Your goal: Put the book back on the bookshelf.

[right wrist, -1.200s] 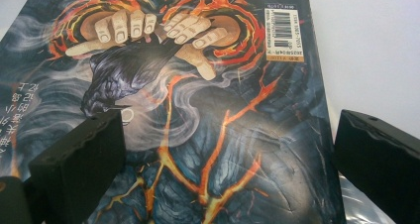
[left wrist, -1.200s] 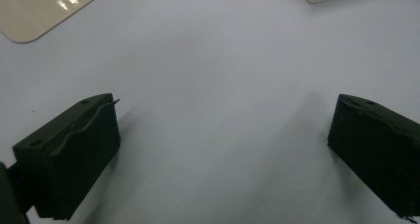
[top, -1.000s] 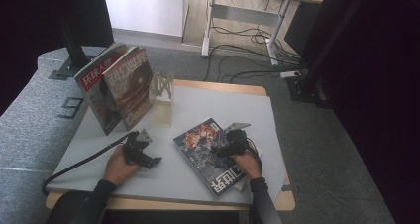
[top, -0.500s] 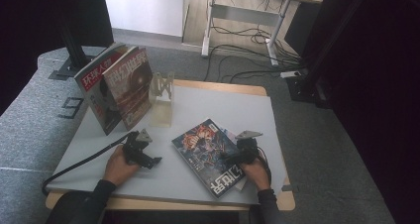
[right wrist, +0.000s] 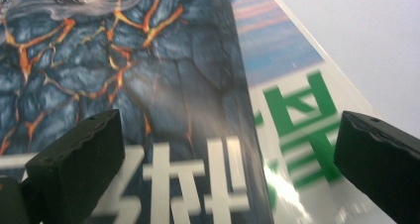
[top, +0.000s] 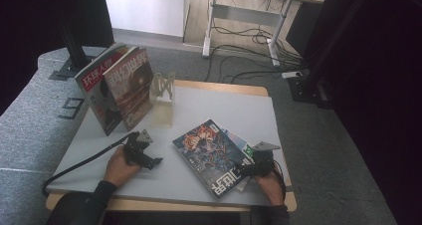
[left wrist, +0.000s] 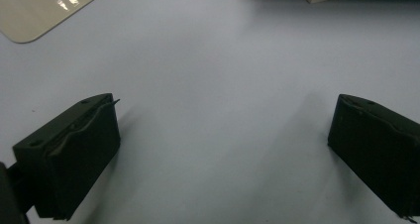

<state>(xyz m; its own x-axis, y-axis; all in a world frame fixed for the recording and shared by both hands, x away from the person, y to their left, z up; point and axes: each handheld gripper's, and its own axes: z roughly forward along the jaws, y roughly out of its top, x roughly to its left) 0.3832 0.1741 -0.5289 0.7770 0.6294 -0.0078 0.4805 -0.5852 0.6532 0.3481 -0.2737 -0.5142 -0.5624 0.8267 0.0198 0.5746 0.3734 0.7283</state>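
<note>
Right gripper [top: 249, 171] has slid back toward the person since the earlier frames, from the middle of the dark magazine [top: 214, 155] to its near right corner; the magazine barely shifted. It lies flat on the grey table [top: 199, 103], askew, covering a second magazine [right wrist: 302, 135] with green print whose edge pokes out on its right. In the right gripper view the jaws are spread wide over both covers, gripping nothing. Left gripper [top: 145, 161] rests on bare table left of the dark magazine, jaws wide apart and empty. Beyond the dark magazine, far left: two upright magazines [top: 119, 88] and a clear stand [top: 162, 98]
</note>
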